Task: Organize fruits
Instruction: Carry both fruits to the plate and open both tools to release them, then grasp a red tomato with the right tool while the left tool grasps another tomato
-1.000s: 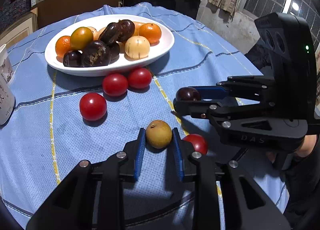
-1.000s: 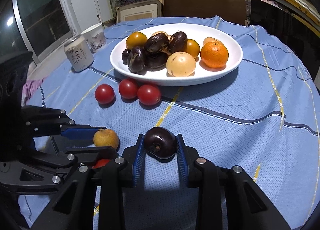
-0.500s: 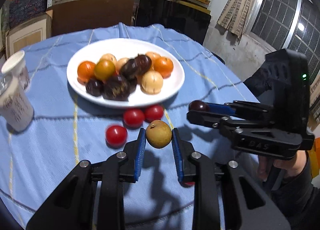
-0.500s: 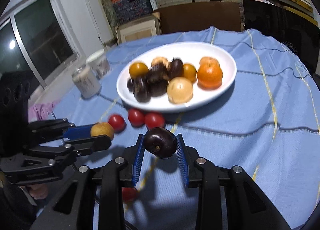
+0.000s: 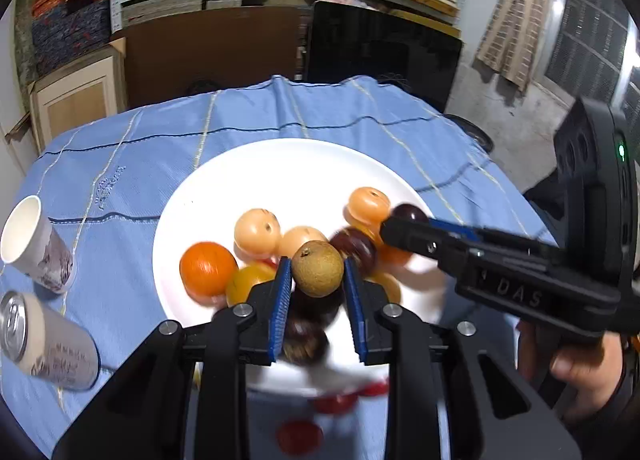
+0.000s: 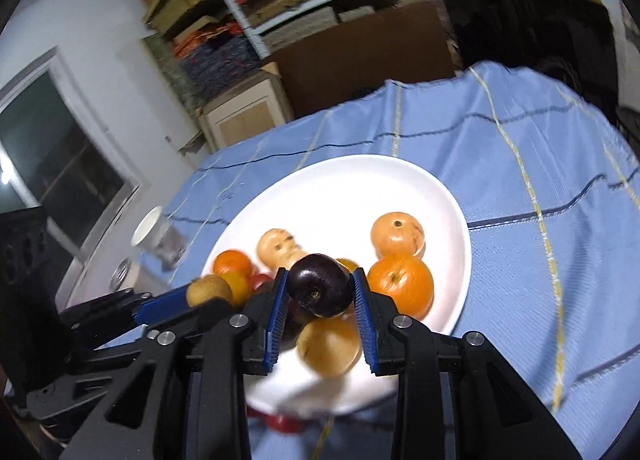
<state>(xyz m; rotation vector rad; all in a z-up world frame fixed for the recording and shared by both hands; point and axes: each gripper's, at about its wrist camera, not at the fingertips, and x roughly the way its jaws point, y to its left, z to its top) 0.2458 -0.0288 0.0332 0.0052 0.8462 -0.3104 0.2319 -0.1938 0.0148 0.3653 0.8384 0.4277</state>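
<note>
Writing: the letters "DAS" stand on the side of the right tongs (image 5: 404, 220); the print on the can (image 5: 44, 344) is too blurred to read.
Plate: a white plate (image 5: 280, 168) on the blue cloth (image 5: 132, 148) of the bench holds oranges, pale round fruits and dark plums.
Beside the plate: a paper cup (image 5: 34, 244) and the can lie at the left; red tomatoes (image 5: 300, 436) are on the cloth at the near edge.
Left tongs (image 5: 317, 288): closed narrow on a brown fruit (image 5: 317, 268), held above the plate.
Right tongs: closed on a dark plum (image 6: 320, 290), also above the plate, just beside the left ones.
</note>
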